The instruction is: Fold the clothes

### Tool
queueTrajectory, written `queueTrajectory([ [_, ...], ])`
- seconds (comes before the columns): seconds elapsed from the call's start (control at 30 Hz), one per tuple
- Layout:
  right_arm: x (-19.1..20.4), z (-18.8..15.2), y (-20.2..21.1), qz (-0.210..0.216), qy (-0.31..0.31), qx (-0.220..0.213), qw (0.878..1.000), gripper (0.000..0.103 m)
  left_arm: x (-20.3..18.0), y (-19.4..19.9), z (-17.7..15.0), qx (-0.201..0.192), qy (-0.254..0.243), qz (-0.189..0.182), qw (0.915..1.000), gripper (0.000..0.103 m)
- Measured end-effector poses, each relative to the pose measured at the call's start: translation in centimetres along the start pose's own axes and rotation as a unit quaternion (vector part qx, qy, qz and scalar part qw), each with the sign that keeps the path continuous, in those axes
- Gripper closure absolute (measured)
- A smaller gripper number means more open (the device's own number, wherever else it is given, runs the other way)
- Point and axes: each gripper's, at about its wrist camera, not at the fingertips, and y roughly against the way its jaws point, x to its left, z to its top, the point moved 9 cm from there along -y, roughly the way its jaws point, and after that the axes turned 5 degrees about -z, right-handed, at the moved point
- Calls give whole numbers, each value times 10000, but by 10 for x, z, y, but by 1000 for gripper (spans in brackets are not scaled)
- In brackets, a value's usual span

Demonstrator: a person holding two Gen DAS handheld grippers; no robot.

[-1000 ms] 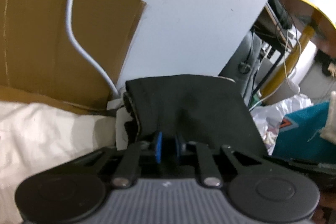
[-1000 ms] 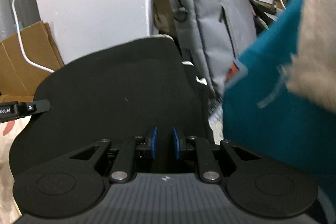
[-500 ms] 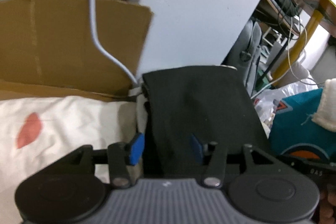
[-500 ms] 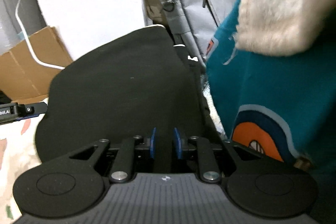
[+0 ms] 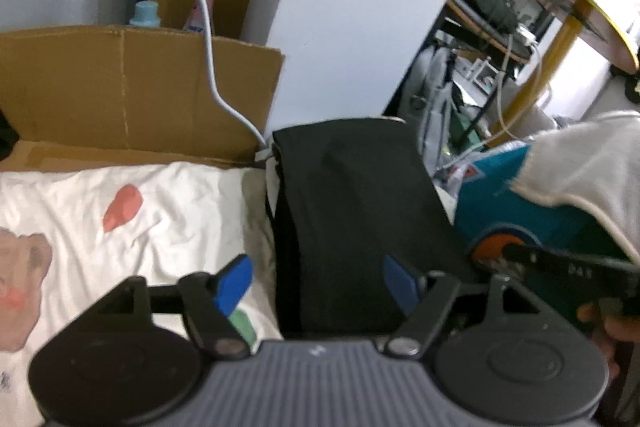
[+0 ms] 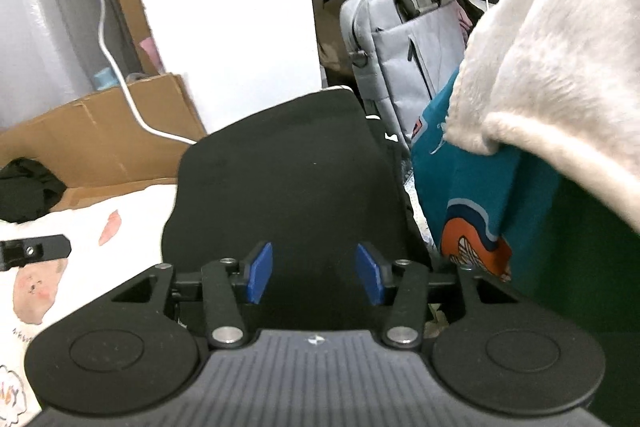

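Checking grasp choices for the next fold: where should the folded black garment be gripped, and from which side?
Probably the near edge of the black garment, approached from the camera side. It lies flat on the white printed sheet with that edge between the open right gripper fingers. Its right side is crowded by the teal garment. The left gripper could take the near-left corner.

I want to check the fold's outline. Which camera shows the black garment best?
The right wrist view: the black garment fills the centre, with its top edge and both sides visible beyond the open right gripper. The left wrist view shows the black garment narrower, its lower part hidden behind the open left gripper.
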Motion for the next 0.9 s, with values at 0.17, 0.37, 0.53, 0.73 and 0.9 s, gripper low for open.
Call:
queueTrajectory([
  [0.17,3,1,35,9,-9,-104,9999,18,-11,34,-14,65,-149,-13,9999,23],
  [0.37,7,0,70,-7,63,-169,9998,4,-13,82,-16,-129,-256,150,9995,4],
  [0.53,16,-1,94,-8,121,-208,9997,0,-18,118,-13,-243,-253,104,9993,1],
  [0.73,25,0,127,-33,178,-347,9992,0,-31,162,-8,-219,-660,176,9974,0],
  [0.9,32,-1,161,-81,95,-458,9989,0,-30,203,-9,-439,-408,456,9972,0],
])
